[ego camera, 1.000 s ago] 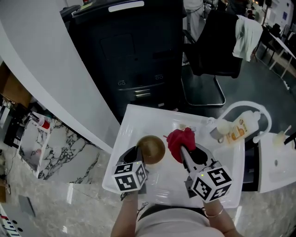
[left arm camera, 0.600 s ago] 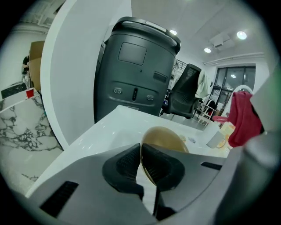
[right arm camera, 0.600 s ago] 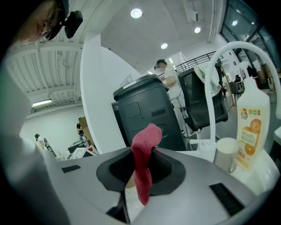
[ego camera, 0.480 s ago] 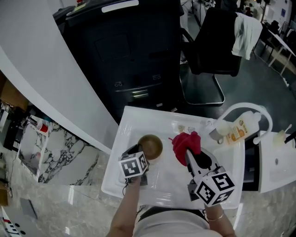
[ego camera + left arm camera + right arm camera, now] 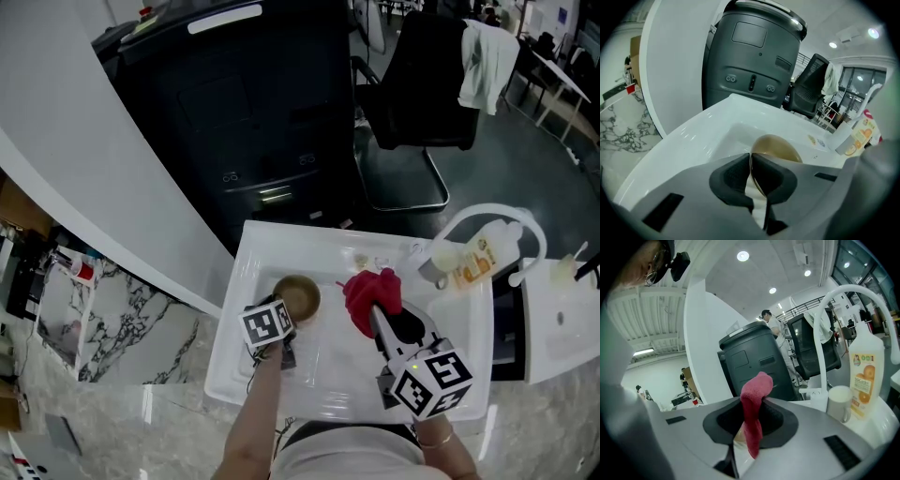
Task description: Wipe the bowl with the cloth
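Observation:
A brown bowl (image 5: 295, 296) sits in the white sink (image 5: 262, 253) toward its left side. My left gripper (image 5: 285, 317) is shut on the bowl's near rim; in the left gripper view the thin rim of the bowl (image 5: 776, 146) runs between the closed jaws of the left gripper (image 5: 751, 164). My right gripper (image 5: 373, 314) is shut on a red cloth (image 5: 370, 292), which bunches up over the middle of the sink, to the right of the bowl. The right gripper view shows the cloth (image 5: 752, 411) pinched upright in the right gripper (image 5: 751, 420).
A white faucet (image 5: 487, 217) arches over the sink's right side, with an orange soap bottle (image 5: 473, 260) and a white cup (image 5: 442, 259) beside it. A dark bin (image 5: 253, 103) and a black chair (image 5: 422, 84) stand beyond the sink. A marble counter (image 5: 112, 328) lies left.
The left gripper and the bowl have moved away from me, deeper into the sink. The right gripper with the cloth has stayed nearly in place.

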The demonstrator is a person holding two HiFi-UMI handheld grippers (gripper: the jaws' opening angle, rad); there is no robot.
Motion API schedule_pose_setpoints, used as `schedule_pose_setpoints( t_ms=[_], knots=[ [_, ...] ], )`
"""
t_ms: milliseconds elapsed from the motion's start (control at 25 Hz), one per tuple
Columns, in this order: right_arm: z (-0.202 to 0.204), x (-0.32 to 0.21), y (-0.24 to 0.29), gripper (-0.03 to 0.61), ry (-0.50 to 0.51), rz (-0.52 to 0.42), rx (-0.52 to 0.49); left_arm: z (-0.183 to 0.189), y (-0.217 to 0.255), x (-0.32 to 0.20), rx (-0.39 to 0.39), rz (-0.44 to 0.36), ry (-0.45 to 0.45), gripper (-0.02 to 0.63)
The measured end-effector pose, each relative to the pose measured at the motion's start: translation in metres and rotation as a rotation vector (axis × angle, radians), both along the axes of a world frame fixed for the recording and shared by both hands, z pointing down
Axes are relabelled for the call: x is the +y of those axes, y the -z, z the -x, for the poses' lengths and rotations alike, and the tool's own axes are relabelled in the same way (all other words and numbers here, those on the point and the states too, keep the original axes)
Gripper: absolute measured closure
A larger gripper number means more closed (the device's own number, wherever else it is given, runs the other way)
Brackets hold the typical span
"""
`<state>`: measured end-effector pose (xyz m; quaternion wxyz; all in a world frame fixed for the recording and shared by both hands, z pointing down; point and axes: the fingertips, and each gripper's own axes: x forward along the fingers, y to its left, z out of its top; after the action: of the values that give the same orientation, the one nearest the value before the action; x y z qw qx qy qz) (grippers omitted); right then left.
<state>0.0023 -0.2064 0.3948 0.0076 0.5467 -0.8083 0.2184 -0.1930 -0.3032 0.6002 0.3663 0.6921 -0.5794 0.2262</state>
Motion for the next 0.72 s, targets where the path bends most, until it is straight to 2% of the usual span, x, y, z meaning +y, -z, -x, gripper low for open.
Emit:
schedule_pose_setpoints(
  t_ms=[280,440,560,720],
  knots=[
    [-0.0008,0.0022,-0.0014,0.502,-0.005,0.004,0.007,0.0037,-0.0082,-0.0067,0.038,0.034,0.042,0.580],
    [-0.0029,0.0027,-0.0016,0.502,-0.010,0.004,0.009,0.0030,-0.0091,-0.0101,0.040,0.025,0.061,0.578],
    [-0.0027,0.0032,-0.0012,0.502,-0.013,0.004,0.009,0.0042,-0.0097,-0.0104,0.053,0.023,0.070,0.537],
    [-0.0049,0.0040,0.0003,0.502,-0.019,0.003,0.005,0.0077,-0.0013,-0.0098,0.055,-0.019,0.084,0.525]
  ],
)
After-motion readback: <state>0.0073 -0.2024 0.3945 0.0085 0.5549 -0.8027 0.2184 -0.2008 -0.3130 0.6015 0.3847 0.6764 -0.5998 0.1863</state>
